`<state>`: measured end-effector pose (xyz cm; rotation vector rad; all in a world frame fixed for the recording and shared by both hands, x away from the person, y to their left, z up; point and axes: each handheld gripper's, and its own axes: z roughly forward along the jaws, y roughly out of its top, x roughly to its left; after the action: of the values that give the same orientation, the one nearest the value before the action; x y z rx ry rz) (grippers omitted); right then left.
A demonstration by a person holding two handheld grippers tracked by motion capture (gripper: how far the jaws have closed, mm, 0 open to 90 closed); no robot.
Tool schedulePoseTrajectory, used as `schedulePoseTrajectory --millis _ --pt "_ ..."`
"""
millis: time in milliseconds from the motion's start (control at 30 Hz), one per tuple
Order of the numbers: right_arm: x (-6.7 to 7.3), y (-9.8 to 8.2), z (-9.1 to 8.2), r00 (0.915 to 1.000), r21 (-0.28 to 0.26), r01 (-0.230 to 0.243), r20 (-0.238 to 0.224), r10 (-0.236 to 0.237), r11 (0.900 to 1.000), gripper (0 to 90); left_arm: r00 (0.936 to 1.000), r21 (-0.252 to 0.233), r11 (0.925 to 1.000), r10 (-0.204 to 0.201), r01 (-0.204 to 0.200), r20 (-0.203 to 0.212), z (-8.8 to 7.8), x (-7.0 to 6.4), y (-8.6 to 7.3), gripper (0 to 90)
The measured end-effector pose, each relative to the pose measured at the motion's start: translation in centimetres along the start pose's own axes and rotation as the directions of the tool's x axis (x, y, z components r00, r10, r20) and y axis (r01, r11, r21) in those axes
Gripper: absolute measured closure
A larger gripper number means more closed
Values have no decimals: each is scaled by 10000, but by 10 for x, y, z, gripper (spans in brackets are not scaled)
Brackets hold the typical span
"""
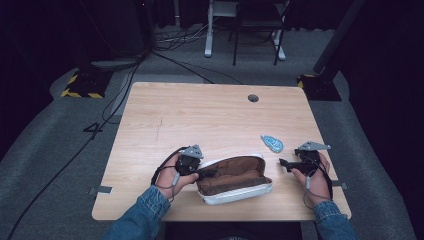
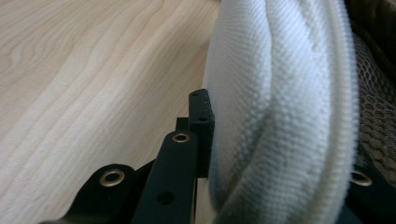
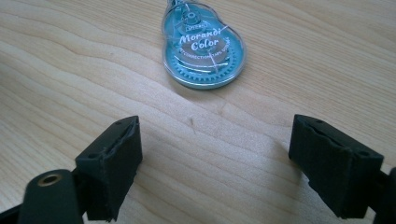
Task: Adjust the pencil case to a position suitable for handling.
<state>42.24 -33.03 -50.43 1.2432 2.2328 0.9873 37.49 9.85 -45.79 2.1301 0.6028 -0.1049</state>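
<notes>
Item: correction tape [image 3: 203, 50] just ahead of my released right fingers [image 3: 112, 165], pouch [image 1: 234, 179] beside it; left fingers [image 2: 201, 122] clenched on pouch rim.

The left gripper [image 2: 205, 154] has its black fingers [image 2: 201, 126] closed on the white fabric rim of a pouch [image 2: 275, 116]. One finger presses flat against the outer face of the rim, which bulges over it; the other lies behind the fabric, with a brass eyelet showing at the lower right. The rim is ribbed white weave, edged by a line of white zipper teeth [image 2: 348, 93]. Dark mesh lining [image 2: 373, 121] shows inside the pouch at the right edge. The pale wood tabletop [image 2: 84, 84] runs along the left, its grain running diagonally.
</notes>
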Motion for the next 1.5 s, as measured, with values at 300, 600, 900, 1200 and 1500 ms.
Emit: schedulePoseTrajectory --millis 300,600,900,1200,1500 --pt "0 0 0 10000 -1 -5 -1 5 10000 175 9991 -91 9999 -54 57 420 19 -6 -1 845" --pt "0 0 0 10000 2 4 -12 -4 10000 175 9998 404 9991 103 -110 176 25 -2 -7 840" --pt "0 0 0 10000 4 -1 -13 1 10000 174 9999 741 9972 130 -130 11 21 2 -11 824" --pt "0 0 0 10000 3 19 -24 -19 10000 174 9994 525 9986 -59 76 -327 20 4 -11 497" --pt "0 0 0 10000 6 17 -27 -17 10000 174 9974 0 9999 143 -143 -702 18 2 -8 263"
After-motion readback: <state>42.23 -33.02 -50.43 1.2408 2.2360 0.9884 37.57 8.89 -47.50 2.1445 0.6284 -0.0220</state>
